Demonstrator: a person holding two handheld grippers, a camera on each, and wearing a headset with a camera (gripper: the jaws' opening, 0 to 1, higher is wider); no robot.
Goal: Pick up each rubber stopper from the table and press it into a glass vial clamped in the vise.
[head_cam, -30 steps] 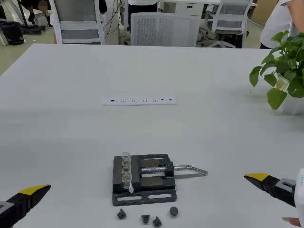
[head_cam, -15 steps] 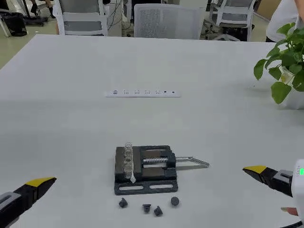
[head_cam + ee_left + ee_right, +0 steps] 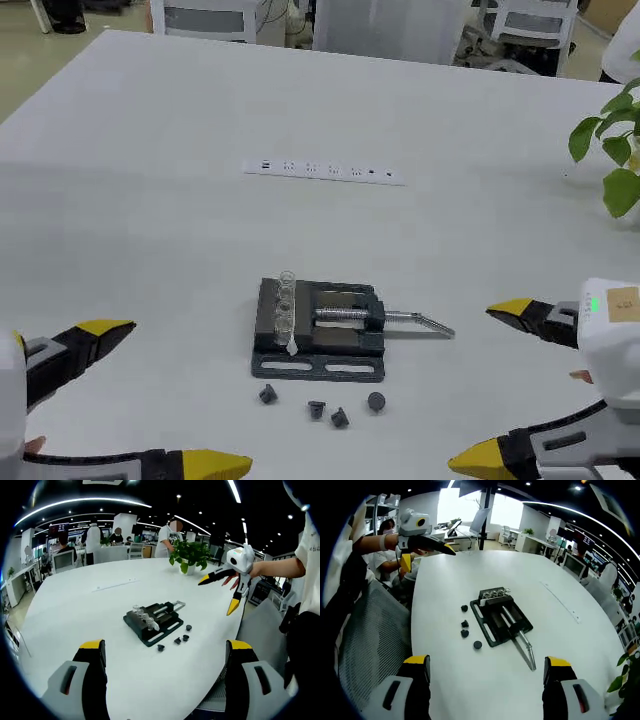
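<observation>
A dark vise [image 3: 330, 335] sits on the white table and clamps a row of clear glass vials [image 3: 287, 300] at its left end. Several dark rubber stoppers [image 3: 339, 417] lie loose just in front of it. My left gripper [image 3: 190, 394] is open at the lower left, well apart from the stoppers. Mirroring it at the lower right, my right gripper [image 3: 470, 386] is also open, with nothing between its jaws. The left gripper view has the vise [image 3: 155, 620], stoppers [image 3: 177, 640] and the right gripper [image 3: 215, 597]. The right gripper view has the vise [image 3: 502, 615], stoppers [image 3: 465, 623] and the left gripper [image 3: 429, 561].
A white power strip [image 3: 325, 171] lies farther back on the table. A potted plant [image 3: 615, 150] stands at the right edge. The vise's screw handle [image 3: 425, 322] sticks out to the right. Office chairs [image 3: 205, 18] line the far table edge.
The head view has tilted down and shifted, so the lower jaw of each gripper now shows. Vise, vials and stoppers have not moved on the table.
</observation>
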